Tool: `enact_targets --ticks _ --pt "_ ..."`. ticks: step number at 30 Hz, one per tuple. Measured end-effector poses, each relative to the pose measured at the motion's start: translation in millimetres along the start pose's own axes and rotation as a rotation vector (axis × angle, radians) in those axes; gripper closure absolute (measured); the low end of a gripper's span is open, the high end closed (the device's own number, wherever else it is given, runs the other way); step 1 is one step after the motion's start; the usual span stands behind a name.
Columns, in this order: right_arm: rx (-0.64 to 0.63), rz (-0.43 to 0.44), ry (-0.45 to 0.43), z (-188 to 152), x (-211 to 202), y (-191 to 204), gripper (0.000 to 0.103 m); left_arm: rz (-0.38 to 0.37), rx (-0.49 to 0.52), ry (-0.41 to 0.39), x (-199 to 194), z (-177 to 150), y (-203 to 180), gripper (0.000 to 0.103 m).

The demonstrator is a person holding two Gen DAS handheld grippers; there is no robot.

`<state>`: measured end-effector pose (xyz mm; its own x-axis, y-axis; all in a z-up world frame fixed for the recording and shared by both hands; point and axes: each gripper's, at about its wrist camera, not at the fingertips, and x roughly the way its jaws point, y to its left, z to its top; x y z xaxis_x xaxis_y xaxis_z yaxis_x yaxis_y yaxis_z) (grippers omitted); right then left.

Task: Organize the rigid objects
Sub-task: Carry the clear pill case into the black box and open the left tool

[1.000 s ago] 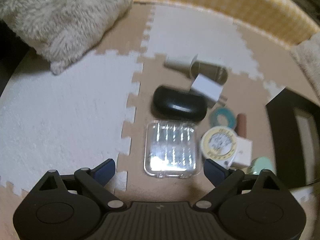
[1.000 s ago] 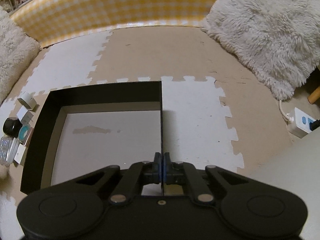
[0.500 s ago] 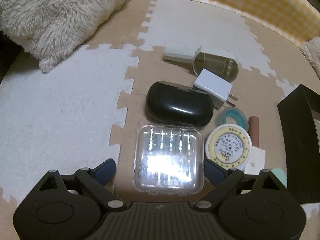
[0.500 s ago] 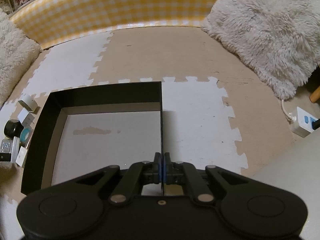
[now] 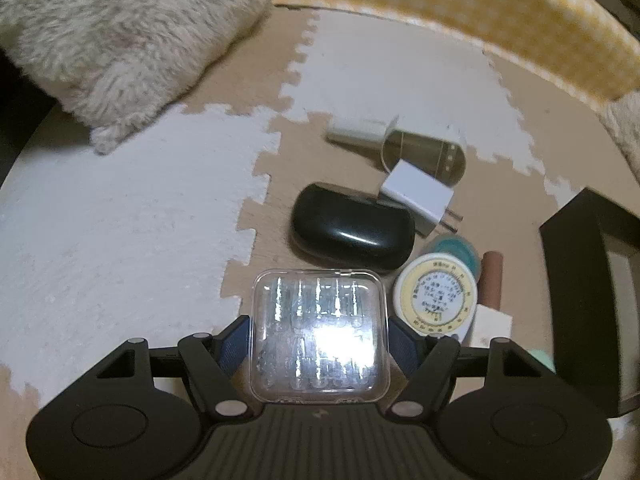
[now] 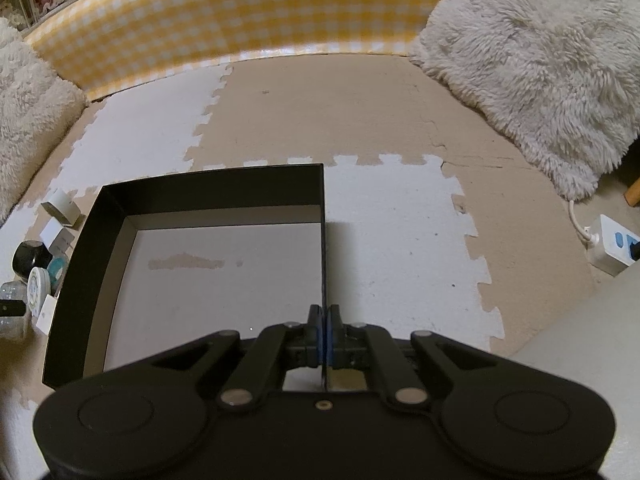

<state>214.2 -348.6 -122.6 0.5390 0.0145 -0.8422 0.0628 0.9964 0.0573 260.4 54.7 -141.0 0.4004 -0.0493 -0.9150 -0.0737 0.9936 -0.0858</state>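
The clear plastic case [image 5: 319,336] lies on the foam floor mat [image 5: 132,240], directly between the two fingers of the left claw [image 5: 319,344]. The blue pads [image 5: 234,346] stand apart, one on each side of the case, very close to its side walls; I cannot tell if they already touch it. The case is almost square, so no long axis matters here; its flat sides face the pads, which I judge good for a squeeze.

Just beyond the case lies a black oval case [image 5: 352,232], and to its right a round yellow tin [image 5: 436,294], both near but not between the fingers. The black box [image 6: 200,200], the likely place for the things, stands on the mat further to the right.

The right claw [image 6: 323,336] is closed on the thin right wall of this box and holds it. So the left claw is the nearer one to the case, and I think its next move is only to close
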Motion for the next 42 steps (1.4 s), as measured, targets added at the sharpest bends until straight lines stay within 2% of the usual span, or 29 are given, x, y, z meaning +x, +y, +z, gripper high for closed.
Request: enact_targets --ticks 3,9,19,28,33,42 --pt "-0.003 0.001 -0.003 -0.2 0.1 0.5 0.100 -0.029 -0.031 -0.023 -14.9 -2.4 1.9 0.030" --pt "0.007 0.002 0.001 0.2 0.5 -0.5 0.100 -0.146 -0.049 -0.093 -50.9 -10.5 -16.6 0.030" --pt "0.015 0.006 0.007 0.8 1.3 -1.2 0.100 -0.384 -0.001 -0.128 -76.9 -30.1 -98.0 0.030" --pt "0.036 0.031 0.015 1.0 1.3 -4.0 0.099 -0.515 0.061 -0.119 -57.8 -41.3 -171.3 0.030" --pt "0.062 0.068 0.021 1.3 2.1 -8.4 0.098 -0.597 0.032 -0.094 -32.3 -50.9 -196.5 0.030" --pt "0.118 0.123 0.029 1.1 4.0 -18.6 0.097 -0.627 0.039 -0.068 -1.3 -60.6 -221.4 0.030"
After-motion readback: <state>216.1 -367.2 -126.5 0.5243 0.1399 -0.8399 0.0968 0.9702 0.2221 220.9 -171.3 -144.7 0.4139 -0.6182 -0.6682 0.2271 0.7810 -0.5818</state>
